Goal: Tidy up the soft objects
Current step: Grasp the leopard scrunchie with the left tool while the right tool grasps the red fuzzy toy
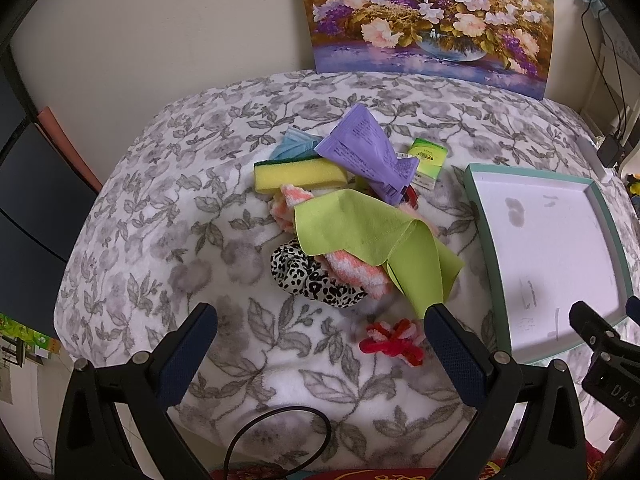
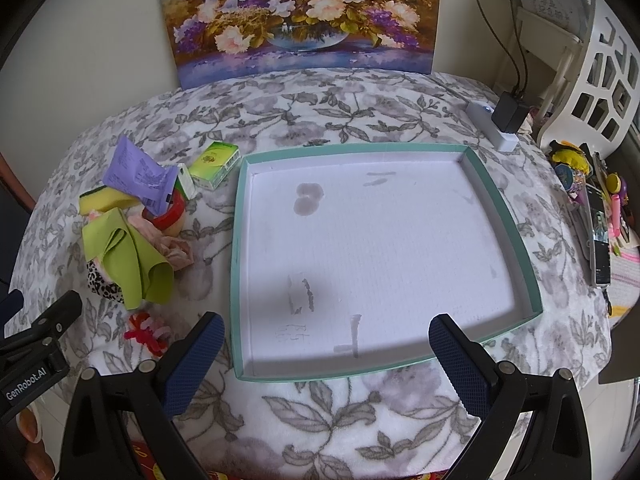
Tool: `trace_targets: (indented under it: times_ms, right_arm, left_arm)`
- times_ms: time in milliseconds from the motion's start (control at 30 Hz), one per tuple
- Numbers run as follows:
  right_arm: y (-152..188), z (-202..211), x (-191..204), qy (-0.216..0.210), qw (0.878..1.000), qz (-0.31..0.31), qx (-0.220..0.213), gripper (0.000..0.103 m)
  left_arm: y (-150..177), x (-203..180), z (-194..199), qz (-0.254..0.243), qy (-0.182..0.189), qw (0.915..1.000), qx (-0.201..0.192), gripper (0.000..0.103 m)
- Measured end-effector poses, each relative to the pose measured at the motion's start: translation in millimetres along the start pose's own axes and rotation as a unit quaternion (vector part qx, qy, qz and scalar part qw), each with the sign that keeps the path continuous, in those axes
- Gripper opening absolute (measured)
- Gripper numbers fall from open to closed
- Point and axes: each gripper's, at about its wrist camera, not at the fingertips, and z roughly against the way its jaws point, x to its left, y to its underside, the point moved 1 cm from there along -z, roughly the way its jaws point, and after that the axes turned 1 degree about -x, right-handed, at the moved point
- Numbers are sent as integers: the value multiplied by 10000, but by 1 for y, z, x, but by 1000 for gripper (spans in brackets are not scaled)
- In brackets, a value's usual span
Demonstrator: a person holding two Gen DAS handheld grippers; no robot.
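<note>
On floral blanket (image 1: pixel 160 208), crumpled lime-green cloth (image 1: pixel 360 232) tops pile.

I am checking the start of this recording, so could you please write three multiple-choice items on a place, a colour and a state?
1. Where does the pile of soft things lie relative to the tray?
A. inside it
B. to its left
C. behind it

2. What colour is the cloth on top of the pile?
A. lime green
B. navy
C. white

3. How does the left gripper stand?
A. shut on the sponge
B. shut on the cloth
C. open, holding nothing

Answers:
1 B, the pile sits on the blanket left of the tray.
2 A, it shows lime green in both views.
3 C, its fingers are spread apart.
</note>
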Motion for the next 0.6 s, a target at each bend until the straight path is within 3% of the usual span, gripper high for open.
trace_targets:
  times_ms: [200, 400, 600]
  right_arm:
    - [-2, -2, 20, -95, 9994, 317, 35, 103]
    - [-7, -9, 64, -832, 9944, 625, 200, 103]
    - [-1, -34, 97, -1169, 9866, 848, 755, 102]
  left_arm:
    - [-9, 27, -10, 573, 282, 9977, 232, 103]
    - [-21, 57, -20, 998, 214, 9944, 291, 103]
    - [-15, 70, -52, 1292, 257, 9886, 732, 103]
